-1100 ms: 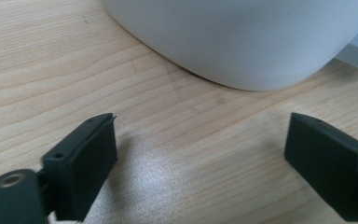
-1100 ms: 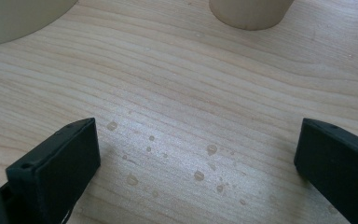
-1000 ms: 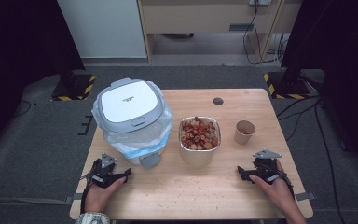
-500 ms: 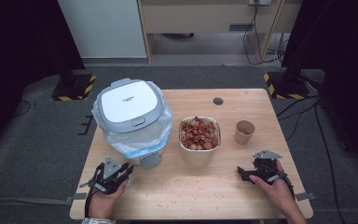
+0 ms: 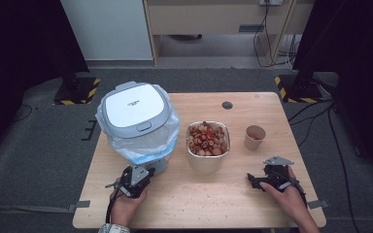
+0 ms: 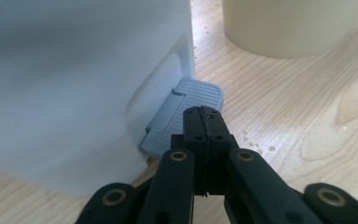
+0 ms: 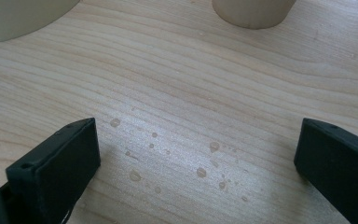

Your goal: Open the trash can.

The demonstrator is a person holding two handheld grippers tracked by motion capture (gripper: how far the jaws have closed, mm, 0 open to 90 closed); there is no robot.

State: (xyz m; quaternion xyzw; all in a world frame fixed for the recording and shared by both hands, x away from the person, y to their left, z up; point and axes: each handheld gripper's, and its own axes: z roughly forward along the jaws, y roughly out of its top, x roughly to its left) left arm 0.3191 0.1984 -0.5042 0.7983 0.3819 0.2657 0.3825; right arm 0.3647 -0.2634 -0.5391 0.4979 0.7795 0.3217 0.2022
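High view: the left gripper (image 5: pixel 135 175), jaws pressed together on nothing, sits at the foot of the lined white bin (image 5: pixel 137 121); the right gripper (image 5: pixel 267 178) rests apart.

Left gripper view: the ribbed grey pedal (image 6: pixel 182 114) lies just ahead, so pressing it down likely comes next.

Right gripper view: jaws wide over speckled wood table (image 7: pixel 214 93).
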